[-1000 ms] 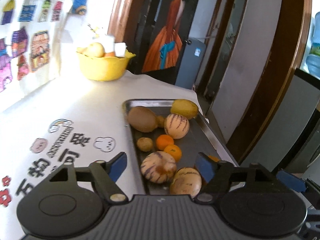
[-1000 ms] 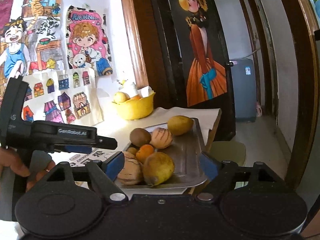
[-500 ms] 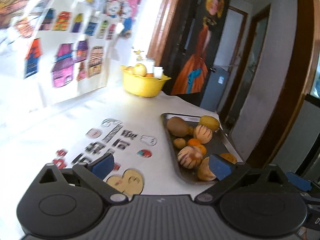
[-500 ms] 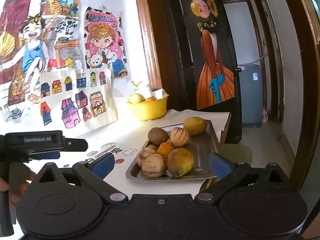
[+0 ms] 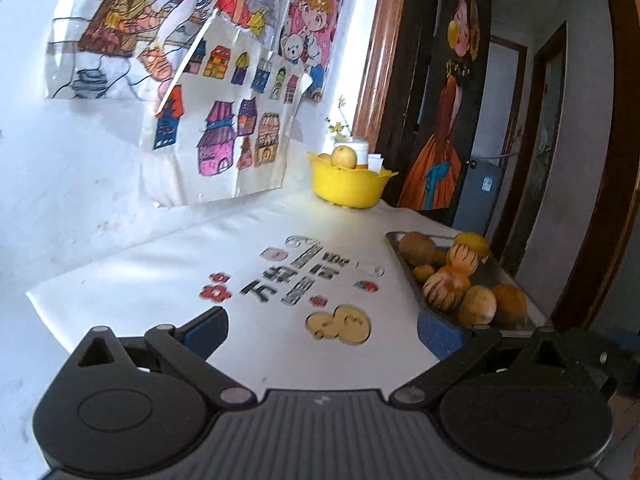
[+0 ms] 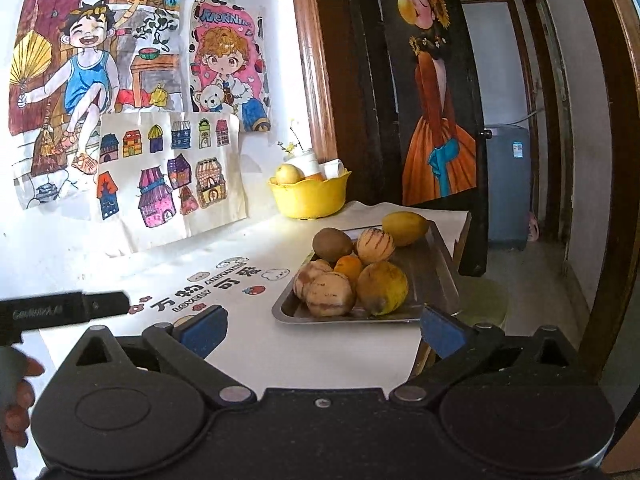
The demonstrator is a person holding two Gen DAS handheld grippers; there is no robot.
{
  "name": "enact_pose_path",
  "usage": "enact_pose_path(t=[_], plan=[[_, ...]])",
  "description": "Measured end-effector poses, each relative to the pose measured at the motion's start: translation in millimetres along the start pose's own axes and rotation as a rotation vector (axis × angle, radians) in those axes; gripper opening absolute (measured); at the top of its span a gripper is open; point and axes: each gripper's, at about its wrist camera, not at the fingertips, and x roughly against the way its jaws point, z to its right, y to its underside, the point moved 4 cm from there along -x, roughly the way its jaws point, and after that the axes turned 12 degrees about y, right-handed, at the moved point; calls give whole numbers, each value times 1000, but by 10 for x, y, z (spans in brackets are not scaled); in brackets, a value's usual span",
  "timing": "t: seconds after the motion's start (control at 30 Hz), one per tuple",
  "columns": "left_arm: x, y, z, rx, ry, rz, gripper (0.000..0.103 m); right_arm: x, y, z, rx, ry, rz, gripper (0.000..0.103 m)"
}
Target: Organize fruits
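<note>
Fruit heaped on a steel tray at the right end of the white surface, both tools spread wide and empty.

The surface is seen first, with the tray near its edge and a yellow bowl well behind it against the wall. The left tool and right tool are held short of the tray, gripping nothing. The large yellow fruit is judged heaviest and smooth, best taken across its middle. The striped round fruits look firm but easily bruised, so a light squeeze at the widest girth is suggested. The small orange fruit, wedged between neighbours, is judged hardest to reach.
</note>
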Motion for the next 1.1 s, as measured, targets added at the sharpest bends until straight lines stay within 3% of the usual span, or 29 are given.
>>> enact_pose_path(t=[0.4,1.1], plan=[[117,154,-98,24,-27,-15,103,18,35,-25,-1,1,-16,102],[132,168,-53,44,10,-18,103,9,81,-52,16,2,-44,102]])
